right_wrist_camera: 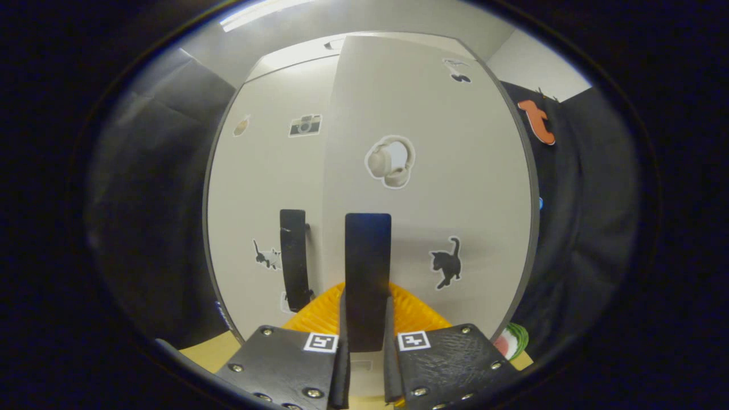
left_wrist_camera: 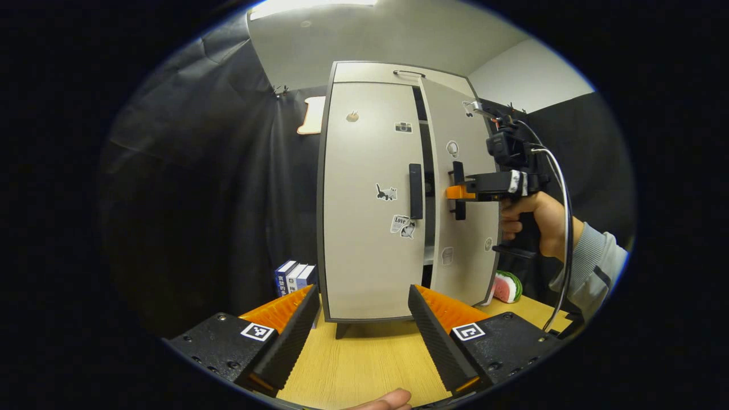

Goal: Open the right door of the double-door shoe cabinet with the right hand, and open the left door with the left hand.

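- Books [left_wrist_camera: 295, 277]: three upright spines, standing on the wooden table [left_wrist_camera: 364, 364] just left of the cabinet's base, against the black cloth wall.
- Left gripper [left_wrist_camera: 361, 319]: fingers spread wide apart, nothing between them; it hovers over the table in front of the cabinet, apart from it. A fingertip of the holding hand shows at the bottom edge.
- Shoe cabinet [left_wrist_camera: 370, 74]: pale, dark-edged, upright on the table on short feet, a small handle on its top.
- Left door [left_wrist_camera: 367, 228]: closed flush; carries camera, cat and other stickers; its dark vertical handle [left_wrist_camera: 416, 191] sits near its right edge.
- Right door [left_wrist_camera: 464, 256]: swung partly outward, a dark gap showing between the two doors; headphone and cat stickers on its face.
- Right door handle [right_wrist_camera: 367, 267]: dark vertical bar, gripped.
- Right gripper [left_wrist_camera: 457, 192]: fingers closed on both sides of the right door handle; held by a hand [left_wrist_camera: 532, 219] in a grey sleeve.
- Watermelon-slice toy [left_wrist_camera: 507, 286]: on the table just right of the cabinet's base.
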`<state>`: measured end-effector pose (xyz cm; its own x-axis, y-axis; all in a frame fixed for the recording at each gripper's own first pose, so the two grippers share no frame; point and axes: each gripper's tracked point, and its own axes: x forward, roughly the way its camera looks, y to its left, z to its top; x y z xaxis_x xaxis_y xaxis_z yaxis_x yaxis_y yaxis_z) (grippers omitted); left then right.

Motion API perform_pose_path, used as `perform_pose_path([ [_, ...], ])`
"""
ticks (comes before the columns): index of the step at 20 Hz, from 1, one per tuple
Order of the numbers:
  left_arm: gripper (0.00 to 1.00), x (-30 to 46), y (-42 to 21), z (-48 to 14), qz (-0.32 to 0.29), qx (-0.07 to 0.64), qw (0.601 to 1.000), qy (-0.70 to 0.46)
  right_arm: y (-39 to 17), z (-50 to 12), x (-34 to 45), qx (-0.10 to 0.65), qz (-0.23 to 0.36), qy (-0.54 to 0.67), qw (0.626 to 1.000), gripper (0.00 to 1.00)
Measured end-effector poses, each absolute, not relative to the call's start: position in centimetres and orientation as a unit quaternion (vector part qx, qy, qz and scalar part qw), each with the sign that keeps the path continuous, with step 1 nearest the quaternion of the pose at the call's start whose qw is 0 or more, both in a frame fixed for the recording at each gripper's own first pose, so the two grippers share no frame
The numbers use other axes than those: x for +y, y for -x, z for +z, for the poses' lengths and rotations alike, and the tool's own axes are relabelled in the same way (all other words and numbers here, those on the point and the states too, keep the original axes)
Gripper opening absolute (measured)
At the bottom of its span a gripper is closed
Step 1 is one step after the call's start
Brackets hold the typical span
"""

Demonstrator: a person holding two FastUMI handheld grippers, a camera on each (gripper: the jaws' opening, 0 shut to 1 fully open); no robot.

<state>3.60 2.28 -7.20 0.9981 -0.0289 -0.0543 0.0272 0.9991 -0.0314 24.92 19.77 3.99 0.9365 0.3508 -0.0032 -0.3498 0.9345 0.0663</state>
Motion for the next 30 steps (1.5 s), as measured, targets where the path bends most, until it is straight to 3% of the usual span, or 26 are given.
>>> perform_pose_path([
  [13,0.98,-3.5,-1.9,-5.2,-0.033,0.022,0.999,0.003,-19.0,3.5,14.2,0.046,0.239,-0.035,0.969,0.24],
  [30,0.98,-7.4,-3.2,-6.7,-0.065,0.028,0.997,-0.001,-15.4,3.8,3.7,0.054,0.204,-0.061,0.976,0.23],
])
